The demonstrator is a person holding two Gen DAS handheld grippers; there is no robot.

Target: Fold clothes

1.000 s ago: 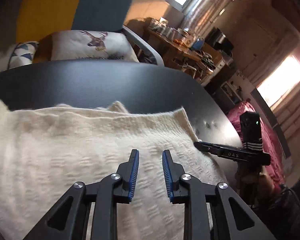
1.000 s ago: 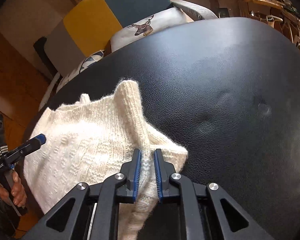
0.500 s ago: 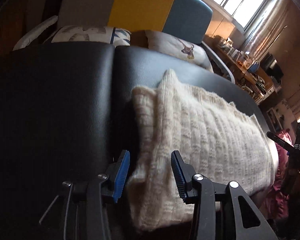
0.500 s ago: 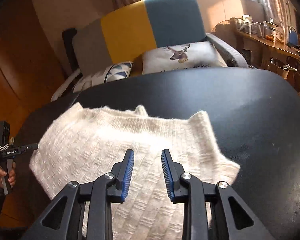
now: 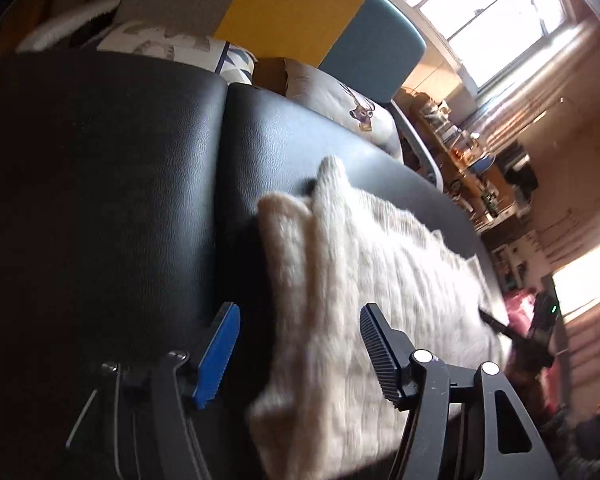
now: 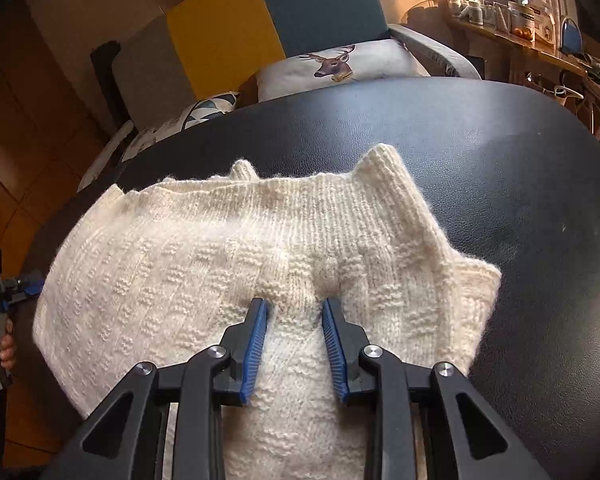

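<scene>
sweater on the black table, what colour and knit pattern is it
Cream-white sweater, ribbed with small raised blocks; clearest in the right wrist view.

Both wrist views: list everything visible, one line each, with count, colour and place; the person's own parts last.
Knit sweater: one, cream, folded flat on the black surface.
Padded surface: one, black leather-like, under the sweater.
Sofa: one, grey, yellow and teal panels, behind the surface.
Deer cushion: one, white with a brown deer head, on the sofa.
Triangle cushion: one, white and blue, left of the deer cushion.
Shelf: one, wooden, cluttered, far right.
Window: one, bright, behind the sofa.
Left gripper: black, blue pads, open at the sweater's end.
Right gripper: black, blue pads, open over the sweater.
Hand: one, on the left gripper's handle.
</scene>
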